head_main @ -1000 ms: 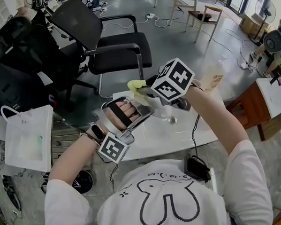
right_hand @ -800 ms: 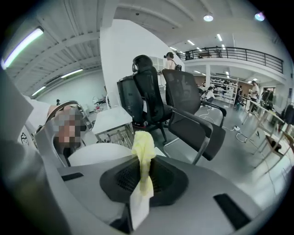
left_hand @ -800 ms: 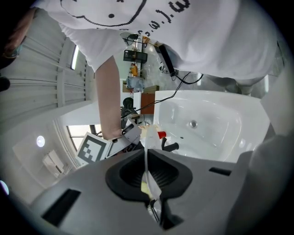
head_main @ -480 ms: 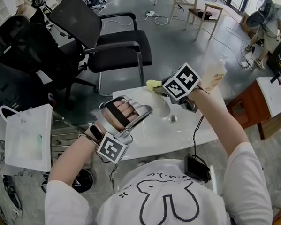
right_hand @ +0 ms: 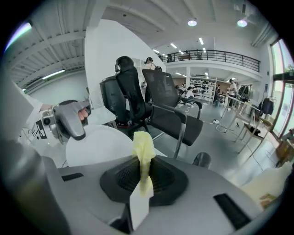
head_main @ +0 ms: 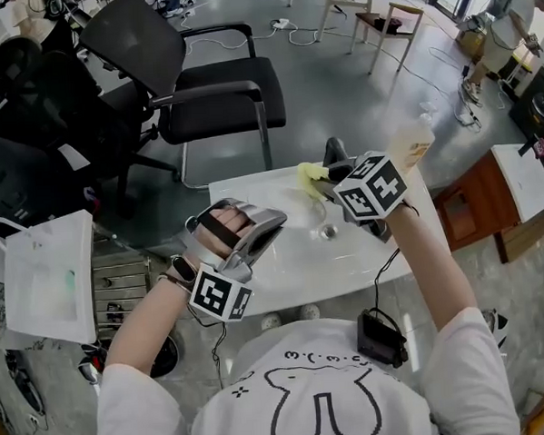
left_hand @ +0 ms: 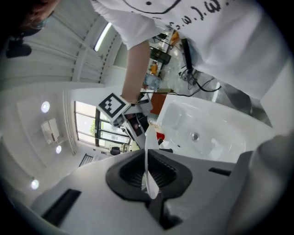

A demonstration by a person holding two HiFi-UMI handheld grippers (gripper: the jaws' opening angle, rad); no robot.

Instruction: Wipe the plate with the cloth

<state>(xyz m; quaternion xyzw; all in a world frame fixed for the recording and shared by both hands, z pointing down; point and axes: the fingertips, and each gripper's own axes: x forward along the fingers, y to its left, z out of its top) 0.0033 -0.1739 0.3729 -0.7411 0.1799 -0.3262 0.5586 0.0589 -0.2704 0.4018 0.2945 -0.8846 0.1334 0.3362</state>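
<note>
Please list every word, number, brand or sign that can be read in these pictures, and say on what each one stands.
No text can be read with confidence.
Marker cube and square marker: black-and-white patterns only, no letters.
Shirt: small marks above a rabbit outline, not readable as words.
Bottle label: too blurred to read.

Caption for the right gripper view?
Right gripper, shut on yellow cloth, faces the white plate the left gripper holds.
</note>
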